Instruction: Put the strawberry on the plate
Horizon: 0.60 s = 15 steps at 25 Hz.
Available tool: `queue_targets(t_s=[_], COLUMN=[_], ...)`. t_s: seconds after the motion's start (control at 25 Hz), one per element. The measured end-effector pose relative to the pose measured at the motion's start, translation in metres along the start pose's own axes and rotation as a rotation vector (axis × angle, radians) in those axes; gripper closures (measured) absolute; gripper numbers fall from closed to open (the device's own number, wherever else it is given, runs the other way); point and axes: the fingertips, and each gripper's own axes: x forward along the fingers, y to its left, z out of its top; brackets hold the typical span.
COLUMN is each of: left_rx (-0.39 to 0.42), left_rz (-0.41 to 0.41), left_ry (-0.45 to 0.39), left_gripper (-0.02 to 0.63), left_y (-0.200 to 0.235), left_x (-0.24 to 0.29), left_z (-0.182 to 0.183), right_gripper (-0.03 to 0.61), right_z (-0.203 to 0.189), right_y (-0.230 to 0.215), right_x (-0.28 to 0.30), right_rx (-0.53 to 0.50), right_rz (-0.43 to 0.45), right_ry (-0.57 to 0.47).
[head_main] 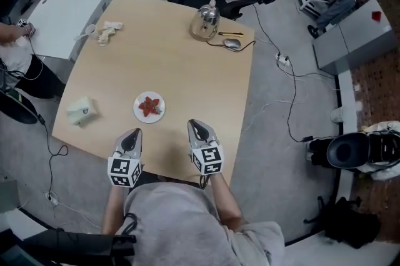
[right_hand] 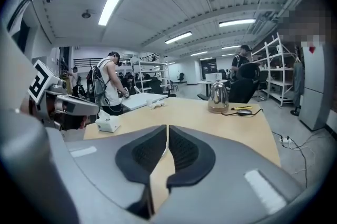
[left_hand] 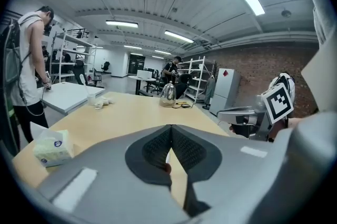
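The red strawberry (head_main: 149,106) lies on the small white plate (head_main: 139,112) on the wooden table (head_main: 181,71), in the head view. My left gripper (head_main: 134,133) hovers just near of the plate at the table's front edge, jaws shut and empty (left_hand: 170,129). A speck of red shows low in the slit between its pads in the left gripper view. My right gripper (head_main: 195,125) is beside it, to the right of the plate, with its jaws shut on nothing (right_hand: 167,127). Each gripper view shows the other gripper at its edge.
A steel kettle (head_main: 205,21), a mouse (head_main: 232,43) and a pen sit at the far right of the table. A tissue box (head_main: 81,110) lies at the left edge, crumpled paper (head_main: 110,30) far left. A white table (head_main: 65,18), office chairs and floor cables surround it.
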Motion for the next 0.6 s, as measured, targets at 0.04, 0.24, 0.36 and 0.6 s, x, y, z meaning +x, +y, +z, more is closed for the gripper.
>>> queue_targets(t_s=[0.04, 0.24, 0.36, 0.6], left_rx=[0.007, 0.042, 0.062, 0.097], left_rz=[-0.014, -0.084, -0.123, -0.196], left_ry=[-0.001, -0.005, -0.007, -0.015], left_gripper=[0.594, 0.594, 0.594, 0.594], left_y=[-0.006, -0.034, -0.049, -0.075], left_x=[0.002, 0.014, 0.021, 0.035], left_z=[0.001, 0.005, 0.008, 0.017], right_gripper=[0.560, 0.571, 0.571, 0.571], right_z=[0.001, 0.003, 0.004, -0.001], right_y=[-0.004, -0.024, -0.034, -0.049], right_x=[-0.007, -0.040, -0.055, -0.082], right_rx=[0.002, 0.019, 0.026, 0.049], right_rz=[-0.016, -0.087, -0.120, -0.177], right_ry=[-0.010, -0.049, -0.067, -0.085])
